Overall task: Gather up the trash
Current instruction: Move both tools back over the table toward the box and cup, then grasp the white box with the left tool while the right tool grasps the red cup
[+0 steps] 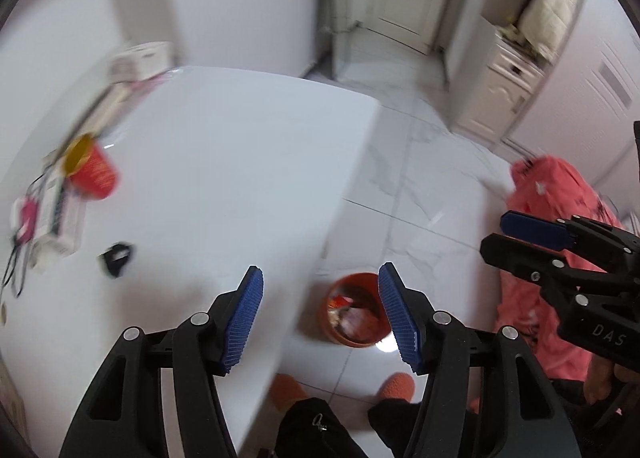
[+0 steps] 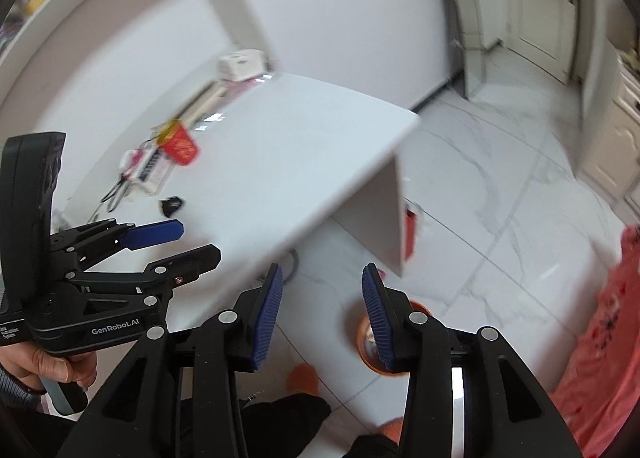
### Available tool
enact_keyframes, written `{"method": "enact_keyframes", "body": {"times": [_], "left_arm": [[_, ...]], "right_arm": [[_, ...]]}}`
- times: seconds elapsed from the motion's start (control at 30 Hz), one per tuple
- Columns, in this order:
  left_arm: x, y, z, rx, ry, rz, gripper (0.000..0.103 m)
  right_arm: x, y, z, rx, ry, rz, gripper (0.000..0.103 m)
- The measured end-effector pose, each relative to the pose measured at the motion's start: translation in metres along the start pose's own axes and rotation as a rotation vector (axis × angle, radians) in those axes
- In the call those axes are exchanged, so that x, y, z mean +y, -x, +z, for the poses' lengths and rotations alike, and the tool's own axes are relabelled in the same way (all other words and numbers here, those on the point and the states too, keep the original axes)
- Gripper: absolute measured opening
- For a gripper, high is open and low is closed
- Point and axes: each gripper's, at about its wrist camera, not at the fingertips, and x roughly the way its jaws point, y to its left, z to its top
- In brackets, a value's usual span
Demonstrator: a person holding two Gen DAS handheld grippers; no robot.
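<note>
Orange waste bin (image 1: 354, 310) on floor beside white table (image 1: 224, 162), already holding wrappers. Left gripper (image 1: 320, 314) and right gripper (image 2: 322, 314) both spread, empty. Probably between pickups; next, reach toward red cup (image 1: 94, 172) lying on table.

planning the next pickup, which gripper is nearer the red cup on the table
Left. The left gripper is at the table's near edge, closer to the red cup; the right gripper is off the table, above the floor bin.
</note>
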Motion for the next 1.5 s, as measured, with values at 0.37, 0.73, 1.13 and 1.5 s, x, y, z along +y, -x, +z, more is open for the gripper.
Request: {"method": "enact_keyframes", "body": {"times": [0.37, 0.73, 1.13, 1.5], "left_arm": [[0.087, 0.042, -0.016, -0.052, 0.175, 0.12, 0.061], [0.175, 0.055, -0.03, -0.043, 0.288, 0.182, 0.061], [0.242, 0.031, -0.016, -0.012, 0.319, 0.195, 0.061], [0.295, 0.005, 0.009, 0.002, 0.296, 0.241, 0.083]], "right_arm": [[0.107, -0.042, 0.045, 0.005, 0.175, 0.118, 0.043], [0.191, -0.101, 0.079, 0.045, 0.284, 0.179, 0.043], [0.232, -0.16, 0.106, 0.087, 0.327, 0.193, 0.043], [0.244, -0.218, 0.139, 0.104, 0.331, 0.164, 0.055]]}}
